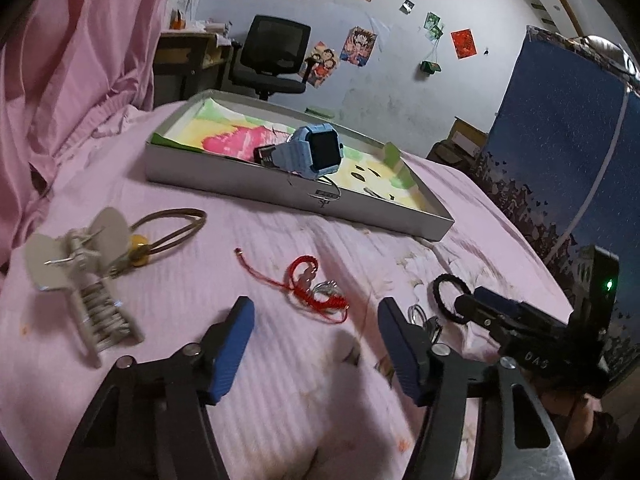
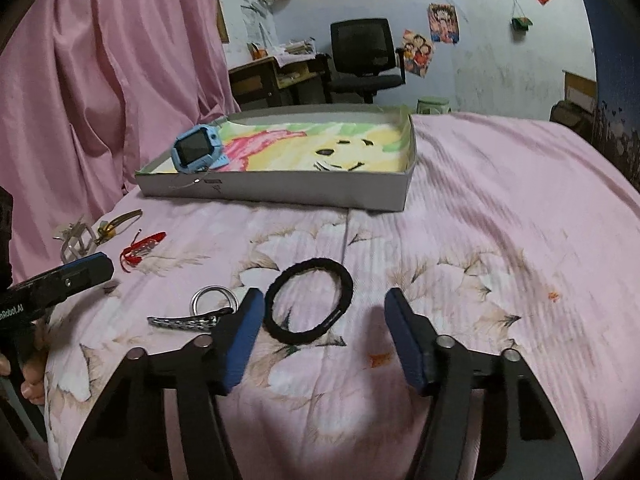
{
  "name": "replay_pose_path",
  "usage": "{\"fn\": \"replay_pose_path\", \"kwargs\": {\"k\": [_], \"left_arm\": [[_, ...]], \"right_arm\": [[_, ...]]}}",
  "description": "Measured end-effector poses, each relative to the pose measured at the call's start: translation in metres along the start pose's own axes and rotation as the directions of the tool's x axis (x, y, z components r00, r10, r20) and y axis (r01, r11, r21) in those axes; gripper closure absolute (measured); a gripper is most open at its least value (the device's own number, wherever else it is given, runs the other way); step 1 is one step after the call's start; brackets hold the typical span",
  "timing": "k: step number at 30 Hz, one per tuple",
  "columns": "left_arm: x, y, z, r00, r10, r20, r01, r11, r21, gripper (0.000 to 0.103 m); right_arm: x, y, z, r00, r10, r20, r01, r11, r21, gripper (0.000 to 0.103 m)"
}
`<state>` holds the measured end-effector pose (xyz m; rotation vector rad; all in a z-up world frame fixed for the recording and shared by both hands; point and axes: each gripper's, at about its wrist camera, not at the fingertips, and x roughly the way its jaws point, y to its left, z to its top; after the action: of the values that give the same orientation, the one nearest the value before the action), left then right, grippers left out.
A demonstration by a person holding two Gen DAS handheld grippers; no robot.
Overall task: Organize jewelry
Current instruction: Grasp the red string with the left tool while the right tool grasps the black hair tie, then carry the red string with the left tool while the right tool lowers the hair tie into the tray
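A red cord bracelet (image 1: 316, 284) with a small silver ring (image 1: 326, 289) lies on the pink bedspread just ahead of my left gripper (image 1: 315, 306), which is open and empty. A black hair band (image 2: 308, 262) lies flat in front of my right gripper (image 2: 324, 296), reaching between its open fingers without touching the pads. A silver hoop (image 2: 214, 288) and a silver hair clip (image 2: 184, 323) rest left of the right gripper. A blue smartwatch (image 1: 316, 152) sits in the shallow grey box (image 1: 280, 196) with a cartoon lining.
A pale claw hair clip (image 1: 88, 280) and a brown cord with a yellow bead (image 1: 140, 246) lie at the left. Pink curtain (image 2: 100, 80) hangs along the bed's left side. A dark blue wardrobe (image 1: 560, 140) stands right; a desk and office chair (image 2: 364, 56) behind.
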<state>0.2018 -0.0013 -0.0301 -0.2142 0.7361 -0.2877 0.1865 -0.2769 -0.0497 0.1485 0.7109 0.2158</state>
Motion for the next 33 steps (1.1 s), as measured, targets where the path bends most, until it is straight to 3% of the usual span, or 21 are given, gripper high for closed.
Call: {"fn": "replay_pose_path", "kwargs": {"k": [7, 18, 27, 33], "left_arm": [[0.01, 0.007, 0.002, 0.999, -0.024, -0.023, 0.022, 0.998, -0.058, 0.051], [0.01, 0.018, -0.003, 0.999, -0.046, -0.005, 0.045, 0.992, -0.117, 0.093], [0.01, 0.016, -0.005, 0.998, -0.056, 0.014, 0.057, 0.992, -0.11, 0.101], [0.008, 0.015, -0.006, 0.998, -0.058, 0.032, 0.061, 0.993, -0.103, 0.101]], "right_arm": [[0.013, -0.001, 0.002, 1.0, 0.012, -0.022, -0.012, 1.0, 0.021, 0.06], [0.016, -0.003, 0.0, 0.999, 0.02, -0.028, -0.02, 0.999, 0.031, 0.084], [0.012, -0.001, -0.003, 1.0, 0.023, -0.01, -0.023, 1.0, 0.019, 0.096], [0.01, 0.0, -0.003, 0.999, 0.032, 0.004, -0.032, 0.999, 0.01, 0.097]]}}
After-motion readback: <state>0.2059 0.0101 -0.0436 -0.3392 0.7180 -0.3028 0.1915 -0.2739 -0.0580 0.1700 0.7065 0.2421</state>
